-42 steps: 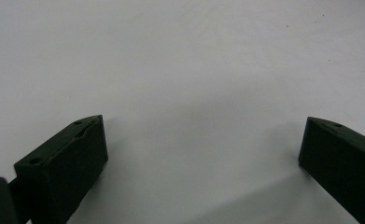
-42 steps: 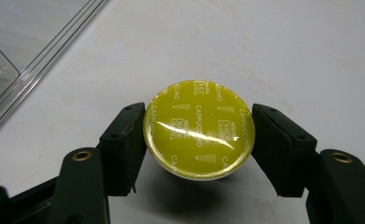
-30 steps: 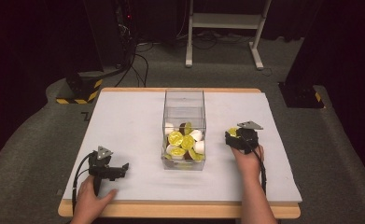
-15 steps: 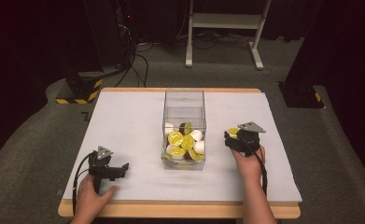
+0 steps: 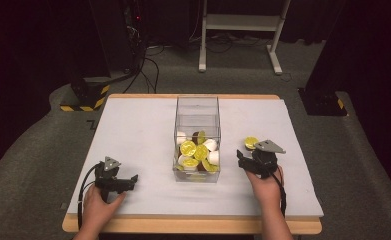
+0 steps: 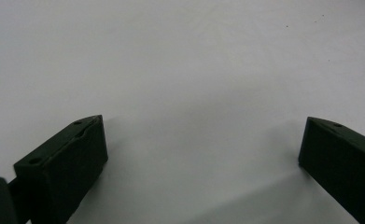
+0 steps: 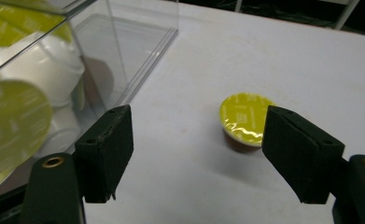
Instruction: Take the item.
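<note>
Here the right hand-held gripper (image 7: 196,154), jaws just opened and empty, has drawn back from the yellow-lidded capsule (image 7: 245,116) left on the desk (image 5: 133,130) beside the clear box (image 5: 197,107); release appears complete.

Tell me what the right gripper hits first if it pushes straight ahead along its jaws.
Most likely the yellow-lidded capsule on the table, lying ahead between the right gripper's open jaws. The clear box stands off to one side; depth is hard to judge.

This looks like a lab: a white-covered table (image 5: 133,130) on grey carpet, black equipment with cables (image 5: 148,65) behind (hazard-striped base (image 5: 85,95) too).
</note>
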